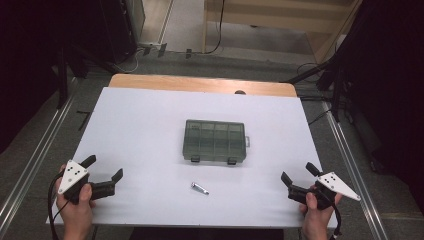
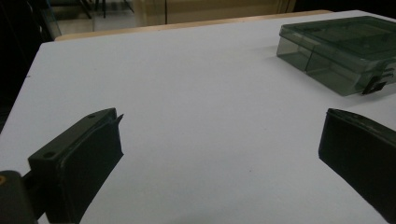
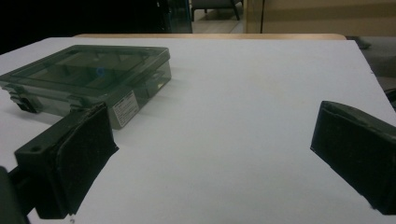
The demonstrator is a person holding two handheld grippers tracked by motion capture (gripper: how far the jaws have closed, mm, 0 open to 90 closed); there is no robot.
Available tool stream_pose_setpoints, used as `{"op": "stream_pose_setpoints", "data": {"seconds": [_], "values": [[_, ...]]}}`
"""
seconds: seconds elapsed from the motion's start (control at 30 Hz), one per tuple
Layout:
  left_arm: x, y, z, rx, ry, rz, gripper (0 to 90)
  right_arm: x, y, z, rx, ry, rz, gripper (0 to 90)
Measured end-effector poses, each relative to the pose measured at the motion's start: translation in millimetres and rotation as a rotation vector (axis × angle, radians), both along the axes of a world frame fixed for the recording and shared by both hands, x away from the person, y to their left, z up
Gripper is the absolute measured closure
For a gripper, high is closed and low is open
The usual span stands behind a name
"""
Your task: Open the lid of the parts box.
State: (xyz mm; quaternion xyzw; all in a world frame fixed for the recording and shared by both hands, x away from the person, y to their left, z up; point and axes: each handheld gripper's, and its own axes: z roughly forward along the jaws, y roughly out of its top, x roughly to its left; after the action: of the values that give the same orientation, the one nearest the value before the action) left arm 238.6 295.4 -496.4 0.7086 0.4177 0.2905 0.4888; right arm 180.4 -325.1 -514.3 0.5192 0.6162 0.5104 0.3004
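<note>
A shut, smoky-green compartment box [image 1: 215, 141] lies in the middle of the white table [image 1: 150, 115], with two latches on its near side. A small metal screw-like part [image 1: 199, 188] lies on the table in front of it. My left gripper [image 1: 103, 167] rests at the near left corner, held in a hand, jaws wide open and empty. At the near right, my right gripper [image 1: 300, 172] is also held open and empty. The box [image 2: 341, 51] sits far right in the left gripper view, and the box [image 3: 88, 79] appears at the left in the right gripper view.
The white sheet covers a wooden tabletop [image 1: 200, 82] whose far edge shows. Metal rails [image 1: 35, 150] run along both sides on the floor. Dark stands and cables [image 1: 320, 75] sit beyond the table's far corners.
</note>
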Motion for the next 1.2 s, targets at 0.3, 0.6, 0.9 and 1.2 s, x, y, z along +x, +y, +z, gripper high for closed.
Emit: {"op": "stream_pose_setpoints", "data": {"seconds": [0.3,0.6,0.9,1.2], "values": [[0.5,-11.5,3.3,-0.024,0.013,-0.055,0.0,-2.9,2.3,5.6,-0.007,-0.023,0.01,0.0],[0.6,-32.4,8.6,-0.028,0.013,-0.115,0.0,-2.1,7.6,15.0,-0.007,-0.03,0.013,0.0],[5.9,-51.1,16.0,-0.046,0.028,-0.15,0.0,4.8,14.4,26.0,-0.004,-0.037,0.032,0.0],[15.6,-69.0,20.9,-0.041,0.029,-0.175,0.0,12.5,20.9,33.5,-0.014,-0.039,0.049,0.0]]}}
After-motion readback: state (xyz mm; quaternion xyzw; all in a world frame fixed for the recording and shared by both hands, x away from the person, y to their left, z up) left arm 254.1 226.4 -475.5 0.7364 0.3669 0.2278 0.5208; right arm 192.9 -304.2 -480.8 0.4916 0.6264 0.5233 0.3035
